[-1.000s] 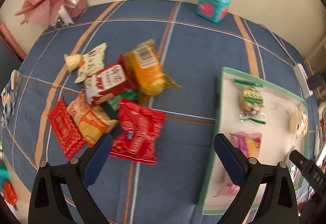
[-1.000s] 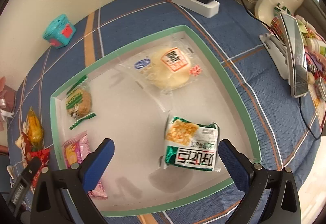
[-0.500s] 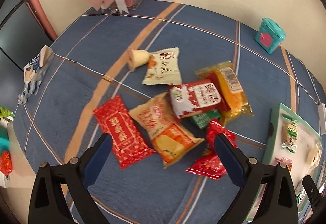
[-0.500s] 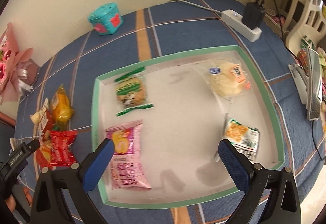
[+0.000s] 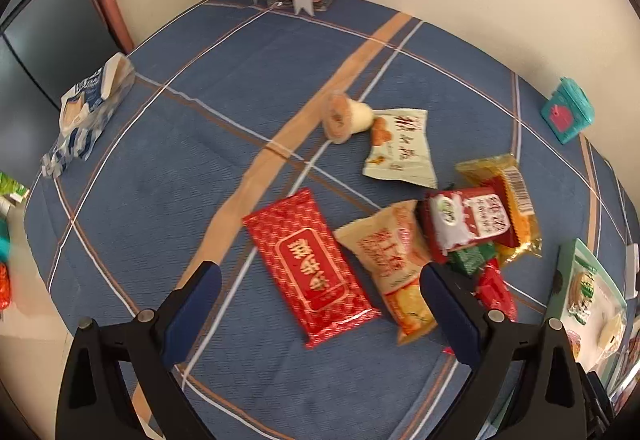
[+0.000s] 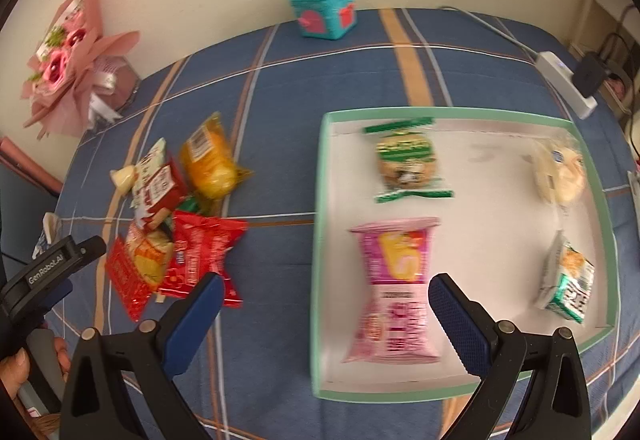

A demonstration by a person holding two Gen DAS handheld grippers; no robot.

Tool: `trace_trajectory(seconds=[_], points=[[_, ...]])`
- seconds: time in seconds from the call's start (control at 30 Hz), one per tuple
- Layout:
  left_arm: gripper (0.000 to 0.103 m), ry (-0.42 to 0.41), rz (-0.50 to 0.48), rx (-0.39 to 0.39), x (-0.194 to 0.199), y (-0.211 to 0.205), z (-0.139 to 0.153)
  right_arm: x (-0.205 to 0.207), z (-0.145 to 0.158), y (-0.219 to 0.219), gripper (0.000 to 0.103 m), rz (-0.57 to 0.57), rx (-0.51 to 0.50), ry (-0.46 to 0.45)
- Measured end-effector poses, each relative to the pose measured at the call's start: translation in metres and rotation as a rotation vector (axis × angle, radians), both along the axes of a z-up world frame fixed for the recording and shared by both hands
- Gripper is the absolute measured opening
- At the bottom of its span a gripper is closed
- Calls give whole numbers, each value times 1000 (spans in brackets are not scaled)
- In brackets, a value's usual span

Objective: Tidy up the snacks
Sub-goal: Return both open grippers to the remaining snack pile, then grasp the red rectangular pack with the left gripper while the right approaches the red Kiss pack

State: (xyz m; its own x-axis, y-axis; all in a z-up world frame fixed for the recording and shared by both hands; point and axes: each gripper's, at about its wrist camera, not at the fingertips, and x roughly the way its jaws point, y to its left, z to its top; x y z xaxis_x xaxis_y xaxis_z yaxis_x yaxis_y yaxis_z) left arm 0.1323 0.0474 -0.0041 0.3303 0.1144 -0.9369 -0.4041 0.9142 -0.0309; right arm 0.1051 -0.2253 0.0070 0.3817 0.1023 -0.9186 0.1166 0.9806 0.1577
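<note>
A: Your left claw (image 5: 318, 306), spread wide and empty, hovers over the red packet (image 5: 310, 266) in the tabletop's snack pile (image 6: 176, 216).
B: Your right claw (image 6: 324, 314), equally wide, grips nothing above the pink packet (image 6: 394, 288) in the tray (image 6: 318, 260).

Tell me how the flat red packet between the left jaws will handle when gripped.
The flat red packet looks thin and film-wrapped, so probably light and somewhat floppy. Its glossy surface may be slippery. It lies flat on the tablecloth, so pinching an edge is likely easier.

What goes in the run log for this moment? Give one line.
left gripper: open over red packet | right gripper: open, empty | tray: four snacks | pile on tablecloth
</note>
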Motion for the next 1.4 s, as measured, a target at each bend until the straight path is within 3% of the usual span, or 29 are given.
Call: trace_trajectory(seconds=[0.33, 0.5, 0.83, 1.0, 1.13, 1.4], points=[[99, 23, 78, -68, 1, 30, -17, 17, -15, 50, 103, 37, 91, 9], [99, 41, 104, -142, 7, 38, -31, 26, -27, 64, 102, 44, 102, 24], [98, 106, 96, -131, 20, 33, -58, 37, -51, 81, 84, 85, 106, 65], [90, 139, 105, -123, 23, 32, -71, 37, -58, 83, 82, 100, 116, 79], [81, 124, 96, -121, 23, 31, -71, 38, -64, 84, 67, 96, 98, 96], [61, 109, 83, -101, 28, 20, -68, 37, -66, 76, 63, 83, 106, 93]])
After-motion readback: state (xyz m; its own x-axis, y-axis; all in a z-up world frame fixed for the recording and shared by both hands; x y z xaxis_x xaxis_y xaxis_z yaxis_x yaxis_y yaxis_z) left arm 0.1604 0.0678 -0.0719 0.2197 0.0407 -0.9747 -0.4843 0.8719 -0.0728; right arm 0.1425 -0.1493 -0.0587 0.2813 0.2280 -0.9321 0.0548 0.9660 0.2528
